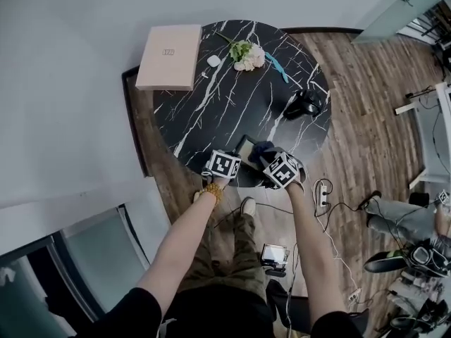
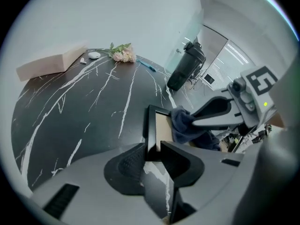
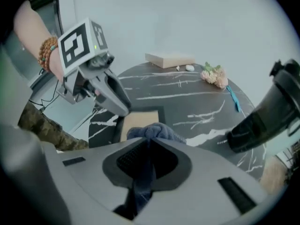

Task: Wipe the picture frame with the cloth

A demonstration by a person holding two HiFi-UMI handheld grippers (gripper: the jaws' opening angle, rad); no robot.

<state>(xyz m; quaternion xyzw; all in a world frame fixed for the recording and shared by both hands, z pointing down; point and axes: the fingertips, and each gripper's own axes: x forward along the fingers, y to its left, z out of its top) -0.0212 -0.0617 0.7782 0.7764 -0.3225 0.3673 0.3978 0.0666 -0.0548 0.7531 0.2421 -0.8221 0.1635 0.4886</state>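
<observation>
Frame (image 1: pixel 244 145) sits at the near rim of the table (image 1: pixel 232 97), right in front of the person. Left gripper (image 2: pixel 153 154) is clenched on the frame's near black edge, beige face up. Can't tell whether the frame's far edge rests on the tabletop or is lifted.

Right gripper (image 3: pixel 147 146) is clamped on the cloth (image 3: pixel 152 131). The wad is bunched ahead of the jaws and lies on the frame's face; a tail hangs back between them.

Step in hand, by my reading: wiping the face.
- Hold the left grip firm, since the rim is just behind the frame and the top looks slick.
- Press the wad flat and make long passes across the face, then along the border.
- Let only the fabric touch, not the hard jaw tips.
- The strip under the left jaws likely needs a re-grip to reach.

Surface: round black marble with white veins.
- Beyond the frame to the right: a dark bulky object (image 1: pixel 303 104).
- Farther beyond: flowers (image 1: pixel 246 55), a teal pen-like thing (image 1: pixel 278 67) and a flat beige box (image 1: pixel 169 56).

Room: white wall behind those, wood floor (image 1: pixel 366 139) right of the frame, and a power strip (image 1: pixel 323 192) with cables on the near side of the frame.
</observation>
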